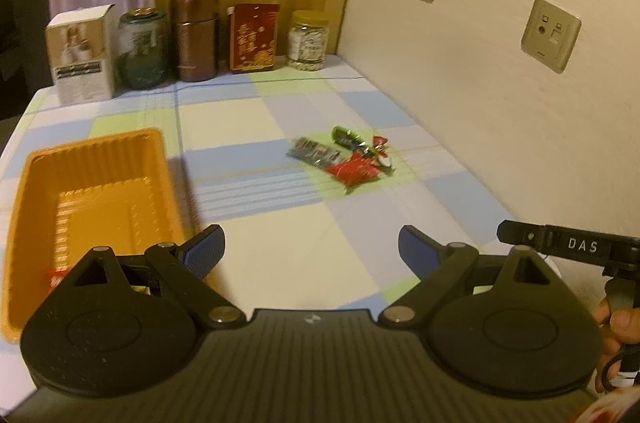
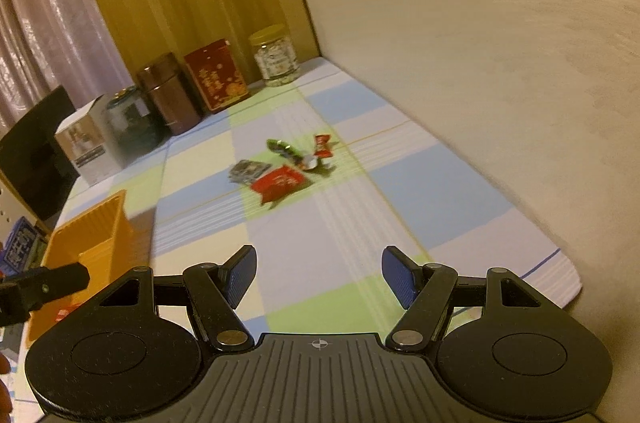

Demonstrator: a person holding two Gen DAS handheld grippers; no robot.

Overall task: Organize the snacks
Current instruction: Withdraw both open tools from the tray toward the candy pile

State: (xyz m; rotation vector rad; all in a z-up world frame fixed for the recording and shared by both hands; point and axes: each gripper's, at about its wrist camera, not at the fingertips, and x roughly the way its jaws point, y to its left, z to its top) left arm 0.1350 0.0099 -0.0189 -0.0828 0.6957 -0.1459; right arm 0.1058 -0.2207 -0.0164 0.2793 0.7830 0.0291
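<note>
A small heap of wrapped snacks (image 1: 344, 155) lies on the checked tablecloth near the wall: a red packet (image 1: 354, 173), a dark packet (image 1: 314, 151) and a green one (image 1: 345, 136). The right wrist view shows the same heap of snacks (image 2: 286, 169) ahead. An orange plastic basket (image 1: 36, 207) stands at the left, with a red wrapper partly hidden inside behind my finger. My left gripper (image 1: 310, 251) hovers open beside the basket, nothing between its fingers. My right gripper (image 2: 318, 275) is open and empty, well short of the snacks. The basket (image 2: 104, 223) is at its left.
Along the back edge stand a white box (image 1: 82, 57), a green jar (image 1: 142, 49), a brown tin (image 1: 196, 35), a red box (image 1: 254, 37) and a clear jar (image 1: 308, 41). The wall (image 1: 500, 103) with sockets bounds the right side. A hand (image 1: 616, 335) holds the right tool.
</note>
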